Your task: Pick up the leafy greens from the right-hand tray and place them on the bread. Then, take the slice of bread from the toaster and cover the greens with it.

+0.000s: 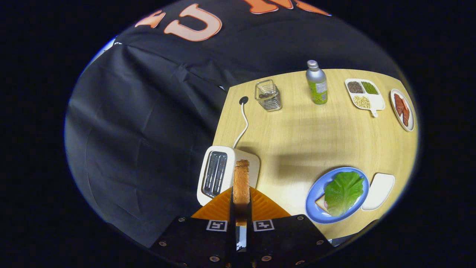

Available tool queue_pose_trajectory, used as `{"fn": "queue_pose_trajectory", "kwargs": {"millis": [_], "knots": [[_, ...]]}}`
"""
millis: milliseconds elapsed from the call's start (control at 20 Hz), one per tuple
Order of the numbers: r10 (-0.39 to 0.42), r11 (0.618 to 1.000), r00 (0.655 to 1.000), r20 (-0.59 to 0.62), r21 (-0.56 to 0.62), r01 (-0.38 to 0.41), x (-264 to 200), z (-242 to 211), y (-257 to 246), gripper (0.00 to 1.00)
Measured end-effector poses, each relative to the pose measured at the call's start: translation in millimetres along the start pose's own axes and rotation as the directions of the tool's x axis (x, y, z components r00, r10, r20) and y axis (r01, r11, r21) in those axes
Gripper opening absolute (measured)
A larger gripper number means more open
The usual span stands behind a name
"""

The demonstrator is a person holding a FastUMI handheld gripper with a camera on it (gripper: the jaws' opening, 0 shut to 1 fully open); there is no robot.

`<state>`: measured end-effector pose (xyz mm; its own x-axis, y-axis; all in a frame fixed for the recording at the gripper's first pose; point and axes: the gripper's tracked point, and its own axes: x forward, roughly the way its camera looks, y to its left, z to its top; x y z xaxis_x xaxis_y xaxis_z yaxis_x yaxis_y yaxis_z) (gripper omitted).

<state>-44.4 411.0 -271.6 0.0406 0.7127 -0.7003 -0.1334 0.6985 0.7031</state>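
One golden-brown toasted slice of bread (pixel 241 182) stands on edge between the two fingers of the gripper (pixel 241 208), which pinch it from both sides, the jaws pressed against its faces; it is held in the air above the table, in front of the white two-slot toaster (pixel 219 175), whose slots lie open towards the camera. Off to the right of the fingers, a round blue plate (pixel 316 193) carries a broad green lettuce leaf (pixel 343 191) that lies flat over a second slice of bread (pixel 322 203), of which a pale corner peeks out at the leaf's near edge. Touching the plate's right rim is a white rounded rectangular tray (pixel 379 190), bare on top. All of this rests on a light wooden table (pixel 312 137). From the toaster a white cord (pixel 243 124) runs up to a dark round grommet in the tabletop. Beyond that stands a clear square glass holder (pixel 268 95), and to its right a silver metal bottle (pixel 316 82) with a green label whose writing is too small to read. Further right sits a white divided dish (pixel 377 101) with dark, green and pale yellow beans in separate compartments, and beside it an oval white plate (pixel 409 124) bearing reddish strips of meat.
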Motion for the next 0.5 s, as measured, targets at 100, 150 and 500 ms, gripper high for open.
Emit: {"fn": "queue_pose_trajectory", "kwargs": {"millis": [100,150,500], "knots": [[0.005,1.0,1.0,0.012,0.025,-0.005,-9,-3,-23,0.11],[0.009,0.999,1.0,0.017,0.035,-0.01,-15,-5,-34,0.11],[0.021,0.998,0.999,0.039,0.065,-0.024,-33,-33,-107,0.11]]}}
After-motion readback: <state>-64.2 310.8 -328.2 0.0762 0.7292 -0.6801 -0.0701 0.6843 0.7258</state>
